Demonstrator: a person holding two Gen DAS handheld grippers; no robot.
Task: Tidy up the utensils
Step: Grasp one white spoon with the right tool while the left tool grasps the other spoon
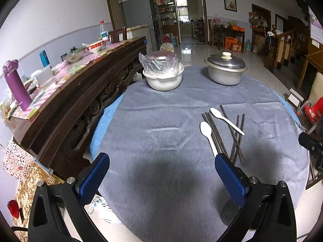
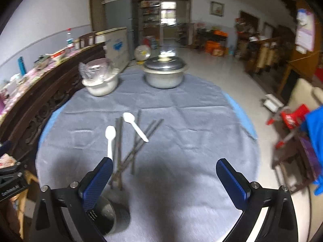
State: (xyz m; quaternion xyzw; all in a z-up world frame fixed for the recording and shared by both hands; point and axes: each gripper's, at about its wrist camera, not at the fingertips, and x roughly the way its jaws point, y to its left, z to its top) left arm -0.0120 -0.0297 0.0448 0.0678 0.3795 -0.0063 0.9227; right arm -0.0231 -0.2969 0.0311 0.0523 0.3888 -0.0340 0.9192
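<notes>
Two white plastic spoons (image 1: 206, 130) (image 1: 226, 121) and several dark chopsticks (image 1: 234, 141) lie in a loose crossed pile on the grey cloth (image 1: 161, 121), right of centre. My left gripper (image 1: 161, 178) is open above bare cloth, its right finger just in front of the pile. A metal perforated holder (image 1: 229, 215) shows partly behind that finger. In the blurred right wrist view the spoons (image 2: 110, 134) (image 2: 134, 124) and chopsticks (image 2: 129, 155) lie ahead to the left. My right gripper (image 2: 165, 181) is open, with the holder (image 2: 110, 215) under its left finger.
A white bowl with a plastic bag (image 1: 163, 76) and a lidded metal pot (image 1: 226, 70) stand at the table's far side. A cluttered dark wooden sideboard (image 1: 76, 92) runs along the left. A red chair (image 1: 313, 111) stands off the right edge.
</notes>
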